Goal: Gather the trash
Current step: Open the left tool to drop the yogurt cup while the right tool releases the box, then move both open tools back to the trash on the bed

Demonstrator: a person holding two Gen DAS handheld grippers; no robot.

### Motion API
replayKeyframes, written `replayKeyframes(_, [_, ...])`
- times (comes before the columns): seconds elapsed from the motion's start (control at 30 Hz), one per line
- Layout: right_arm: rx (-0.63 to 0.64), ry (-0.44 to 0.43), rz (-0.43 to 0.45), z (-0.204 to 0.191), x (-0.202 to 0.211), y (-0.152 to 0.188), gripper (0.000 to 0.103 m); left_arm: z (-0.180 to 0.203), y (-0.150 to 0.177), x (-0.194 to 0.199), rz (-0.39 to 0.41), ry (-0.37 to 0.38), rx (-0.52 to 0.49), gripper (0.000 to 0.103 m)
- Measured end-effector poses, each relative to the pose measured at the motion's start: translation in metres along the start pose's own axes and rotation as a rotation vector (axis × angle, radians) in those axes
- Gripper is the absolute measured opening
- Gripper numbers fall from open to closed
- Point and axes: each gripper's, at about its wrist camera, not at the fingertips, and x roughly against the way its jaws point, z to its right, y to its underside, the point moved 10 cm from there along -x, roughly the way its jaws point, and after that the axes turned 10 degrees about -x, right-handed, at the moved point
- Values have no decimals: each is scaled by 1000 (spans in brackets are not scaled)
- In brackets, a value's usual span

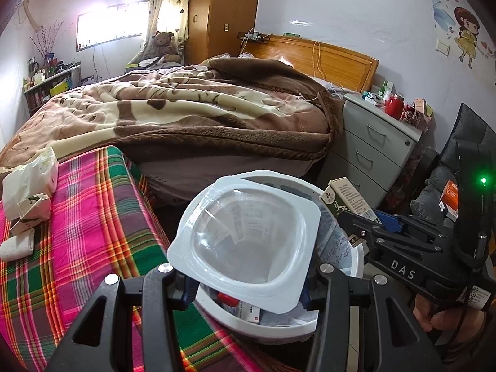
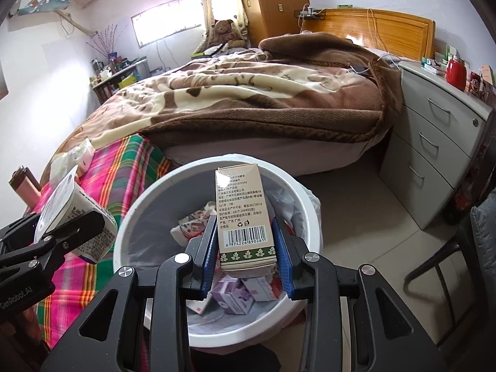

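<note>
Two-handed disposal over a white bin (image 2: 217,167) lined with a grey bag. The right tool (image 2: 246,257) pinches a tall printed carton (image 2: 245,217) by its lower end between blue pads, so most of the box stands clear above the bin's open mouth; held this way, a simple release would likely drop it straight in among the small boxes (image 2: 235,297) already at the bottom. The left tool (image 1: 245,285) grips a white plastic cup (image 1: 248,232) by its sides, open mouth turned toward the lens (the right wrist view shows the same cup at about nine o'clock of the bin, over the plaid cloth (image 1: 93,217) rather than the opening). It probably needs to travel toward three o'clock before letting go. More rubbish, crumpled white wrappers (image 1: 28,192), lies on the plaid cloth at the left wrist view's nine o'clock, well apart from the bin; the bed (image 1: 186,108) sits beyond at twelve o'clock.
</note>
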Motion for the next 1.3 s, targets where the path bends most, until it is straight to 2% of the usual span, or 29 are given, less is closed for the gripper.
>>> replayKeyframes(0.2, [12,21,-13,4,-4,2,35,10,-1,-8,-15,18,-13,51])
replayKeyframes(0.27, [7,20,-20,5,-5,2,36,11,0,-10,-21,20,-16,57])
replayKeyframes(0.3, [2,17,-25,6,-6,3,36,11,0,-11,-25,15,-11,63])
replayKeyframes(0.5, [4,28,-45,6,-7,6,38,9,1,-9,-19,20,-3,73])
replayKeyframes(0.57, [2,28,-43,6,-7,5,50,8,1,-7,-17,23,3,73])
replayKeyframes(0.6, [-1,25,-40,5,-6,4,52,7,1,-5,-14,21,4,73])
replayKeyframes(0.97, [3,-2,-15,-6,3,1,53,-8,4,13,15,-1,23,74])
replayKeyframes(1.3, [30,-38,10,-31,10,0,53,-34,11,40,53,-58,38,74])
